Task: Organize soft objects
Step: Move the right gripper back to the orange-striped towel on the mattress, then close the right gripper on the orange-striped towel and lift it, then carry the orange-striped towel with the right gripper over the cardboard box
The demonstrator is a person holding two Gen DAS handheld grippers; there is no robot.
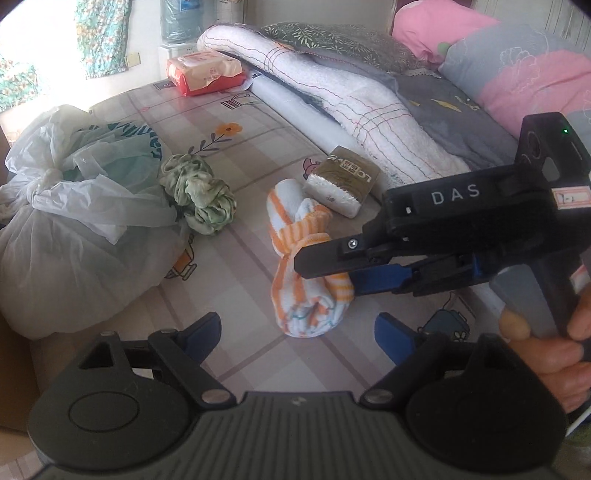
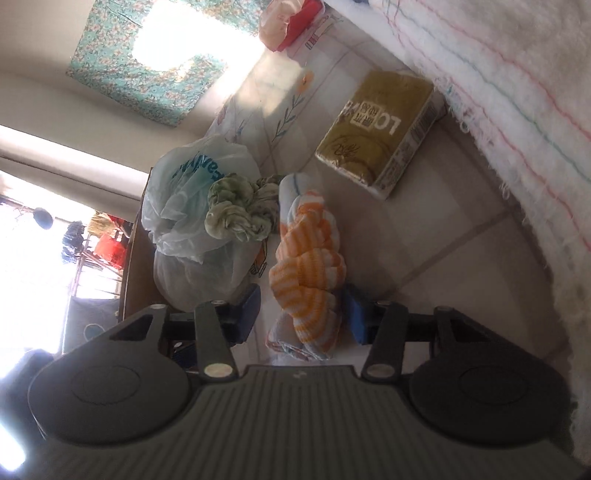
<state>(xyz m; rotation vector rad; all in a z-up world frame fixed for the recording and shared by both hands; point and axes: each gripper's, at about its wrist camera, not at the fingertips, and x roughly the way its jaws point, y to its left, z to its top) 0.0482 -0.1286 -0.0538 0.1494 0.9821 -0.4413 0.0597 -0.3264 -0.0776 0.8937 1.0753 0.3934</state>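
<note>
- The left gripper [image 1: 297, 334] sits lowest in the left wrist view, its blue-padded jaws spread wide with nothing between them, just short of the near end of the striped sock bundle [image 1: 301, 258].
- The right gripper [image 1: 325, 271] reaches in from the right of that view, rolled onto its side, a hand [image 1: 554, 339] wrapped around its grip.
- In the right wrist view the right gripper [image 2: 301, 314] has the bundle [image 2: 306, 266] between its jaws; one pad touches the fabric, the other stands just beside it, so a full pinch cannot be told.
- The orange-and-white bundle lies on the bed sheet [image 1: 258, 122], its long axis running away from the left gripper toward the tissue pack [image 1: 341, 181].
- Beside the bundle lies a knotted green cloth [image 1: 199, 192], and past that a tied plastic bag [image 1: 66, 206].
- Only the left view shows the pink pillow [image 1: 517, 74] and the folded white blanket [image 1: 351, 99] in full; only the right view shows a bright window [image 2: 170, 33].
</note>
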